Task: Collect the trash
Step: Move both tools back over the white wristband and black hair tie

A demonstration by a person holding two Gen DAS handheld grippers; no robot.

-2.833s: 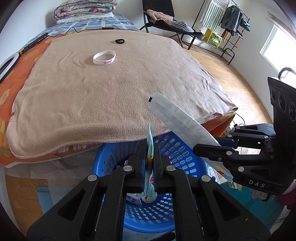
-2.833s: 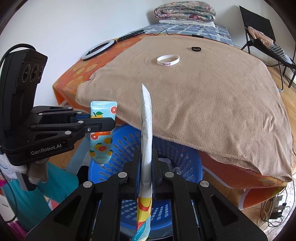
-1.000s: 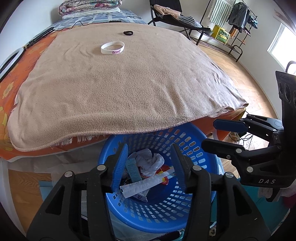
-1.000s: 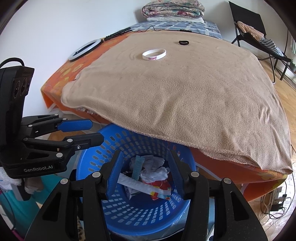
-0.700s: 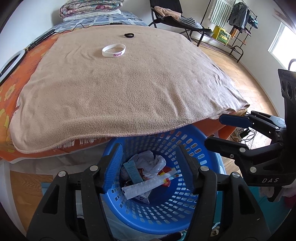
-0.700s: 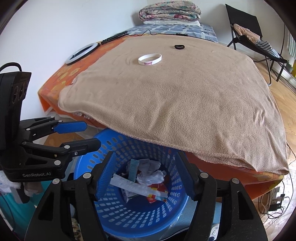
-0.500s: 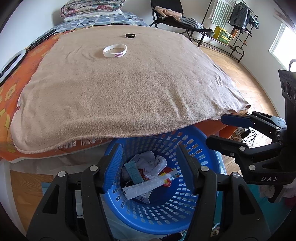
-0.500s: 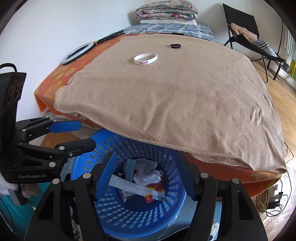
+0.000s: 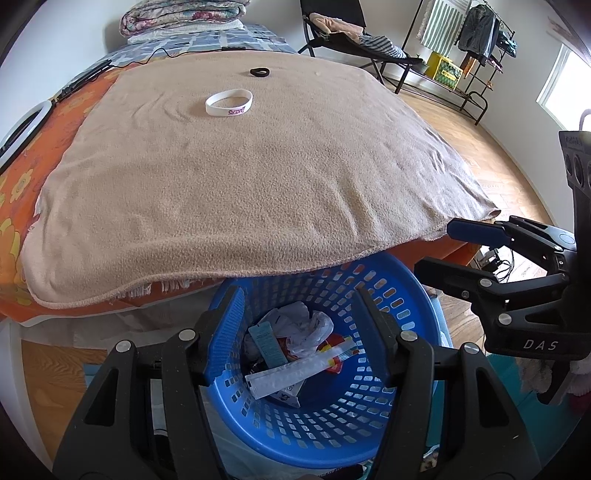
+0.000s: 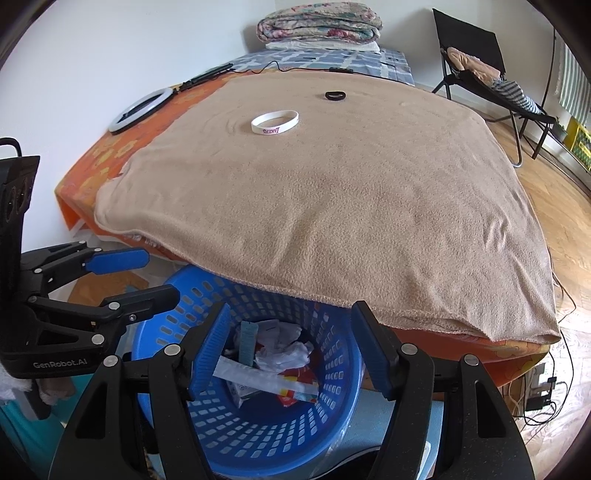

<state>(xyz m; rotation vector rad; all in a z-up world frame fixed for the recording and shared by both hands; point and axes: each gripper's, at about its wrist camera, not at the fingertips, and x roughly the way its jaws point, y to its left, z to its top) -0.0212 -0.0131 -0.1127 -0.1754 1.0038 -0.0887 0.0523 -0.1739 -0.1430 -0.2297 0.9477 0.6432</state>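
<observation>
Landmark: blue basket (image 9: 417,325) (image 10: 332,387), round, perforated wall, on the floor against the foot of the bed; its far rim is hidden under the overhanging blanket edge, its near rim cut off behind the gripper bodies.

Left gripper (image 9: 299,332) (image 10: 144,280): above the basket's opening, fingers spread wide, grasping nothing; in the right wrist view it stands over the basket's left rim.

Right gripper (image 10: 290,341) (image 9: 436,247): above the basket, fingers released and wide apart, empty; in the left wrist view it reaches in over the basket's right rim.

Trash, long white wrapper (image 9: 299,371) (image 10: 258,378): inside the basket, lying slantwise across the heap; yellow and red print at one end, lettering too small to read.

Trash, teal packet (image 9: 267,345) (image 10: 246,341): inside the basket, leaning tilted beside the wrapper; lower end buried.

Trash, crumpled white paper (image 9: 303,325) (image 10: 288,350): inside the basket, toward the bed side; pieces beneath it cannot be told apart.

Tan blanket (image 9: 258,177) (image 10: 351,203): spread over the bed beyond the basket, edge draped above the basket's far rim.

White wristband (image 9: 229,103) (image 10: 275,122): on the blanket, well apart from the basket; purple lettering, partly legible.

Black ring (image 9: 259,71) (image 10: 335,95): on the blanket, farther from the basket than the wristband; kind unclear.

Folded quilts (image 9: 184,14) (image 10: 319,24): at the bed's far end, farthest from the basket.
</observation>
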